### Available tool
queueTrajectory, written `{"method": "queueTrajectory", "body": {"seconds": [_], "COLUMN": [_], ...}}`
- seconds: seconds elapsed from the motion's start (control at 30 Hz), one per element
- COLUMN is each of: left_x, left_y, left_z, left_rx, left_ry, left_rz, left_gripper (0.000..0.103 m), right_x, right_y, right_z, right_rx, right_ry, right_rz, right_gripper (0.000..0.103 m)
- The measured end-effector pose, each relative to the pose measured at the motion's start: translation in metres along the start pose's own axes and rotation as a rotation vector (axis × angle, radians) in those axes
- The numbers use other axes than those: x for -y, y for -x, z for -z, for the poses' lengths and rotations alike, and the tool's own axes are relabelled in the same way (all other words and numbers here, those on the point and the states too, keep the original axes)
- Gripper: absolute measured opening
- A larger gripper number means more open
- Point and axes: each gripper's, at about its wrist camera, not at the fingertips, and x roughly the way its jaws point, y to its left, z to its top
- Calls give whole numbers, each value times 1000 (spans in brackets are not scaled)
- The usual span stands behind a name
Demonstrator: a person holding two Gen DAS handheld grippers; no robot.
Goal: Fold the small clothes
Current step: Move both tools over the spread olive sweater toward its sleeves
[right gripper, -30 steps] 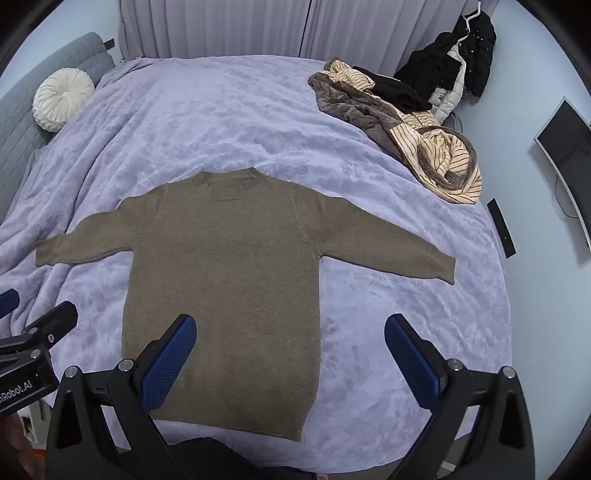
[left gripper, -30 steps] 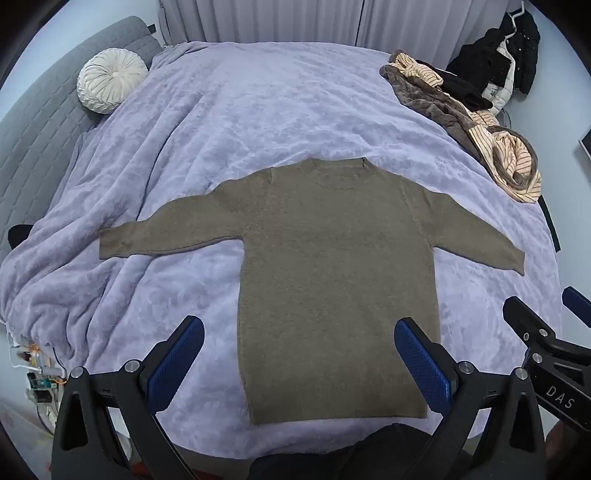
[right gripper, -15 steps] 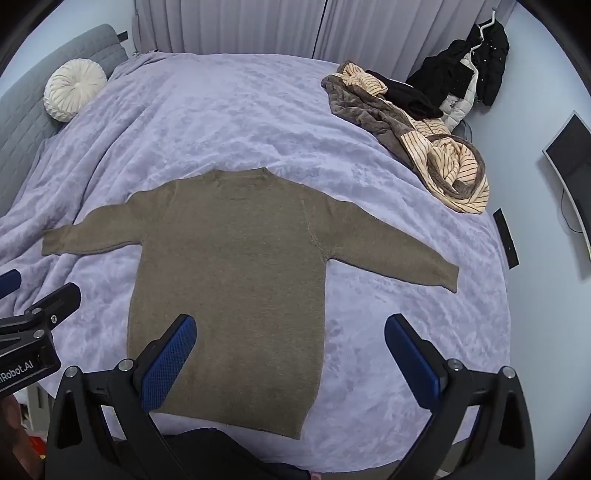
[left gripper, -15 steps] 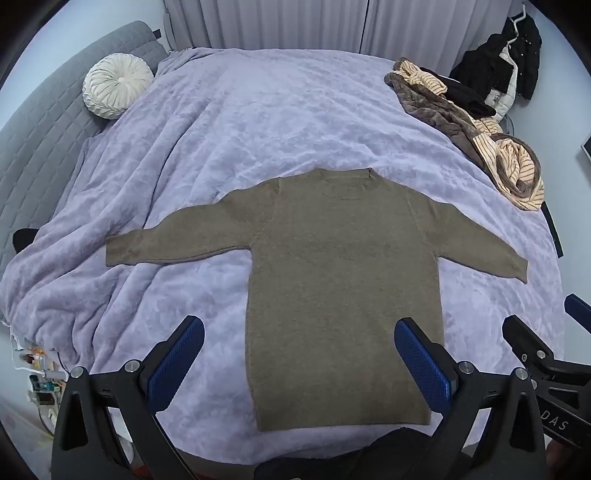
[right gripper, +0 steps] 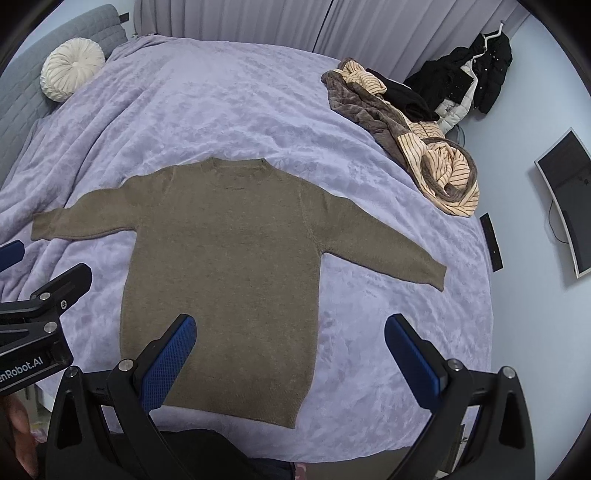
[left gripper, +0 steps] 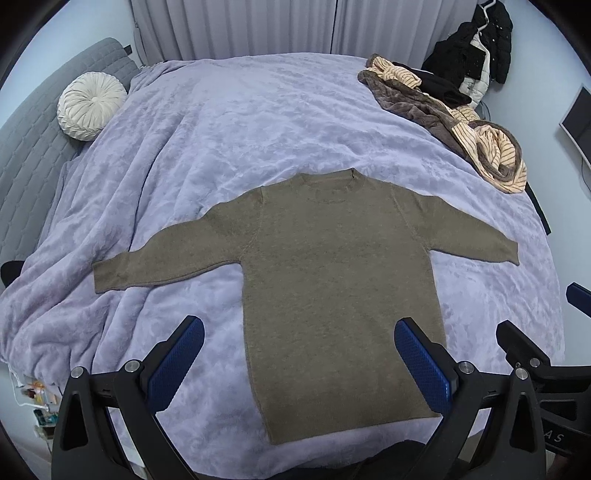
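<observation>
An olive-brown sweater (right gripper: 225, 280) lies flat on the lavender bedspread (right gripper: 221, 110), sleeves spread (neckline away from the camera). The right claw (right gripper: 290, 354) hovers gaping above its hem.

Bed under a lilac plush blanket (left gripper: 258, 122), grey quilted headboard (left gripper: 33, 147) at left, pale curtains (left gripper: 258, 29) along the far wall, curved monitor (right gripper: 565, 199) at right

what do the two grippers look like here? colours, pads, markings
Both match: the left gripper and right gripper have black angular frames with triangular cut-outs and silver screw heads. Each finger carries a blue pad with a fine grid texture. The left gripper's body shows white lettering ending "Robot.AI"; the right gripper's body shows white letters "AS", the rest cut off. No cables visible.
</observation>
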Motion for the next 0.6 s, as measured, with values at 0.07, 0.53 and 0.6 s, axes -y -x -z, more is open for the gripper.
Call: {"method": "queueTrajectory", "body": {"seconds": [0.07, 0.53, 0.6], "left_x": [-4, -10, -5], "left_y": [-4, -14, -15], "left_z": [0, -7, -8], "left_rx": [-16, -56, -61], "left_ry": [-11, -62, -62], "left_rz": [-6, 34, 28], "left_gripper": [103, 103, 103], "right_x": [-3, -15, -10], "right_y": [1, -1, -3], "right_z": [1, 10, 9], "right_rx": [-14, -71, -70], "right_ry": [-26, -106, -118], "right_rz": [2, 38, 33], "right_gripper": [102, 102, 102]}}
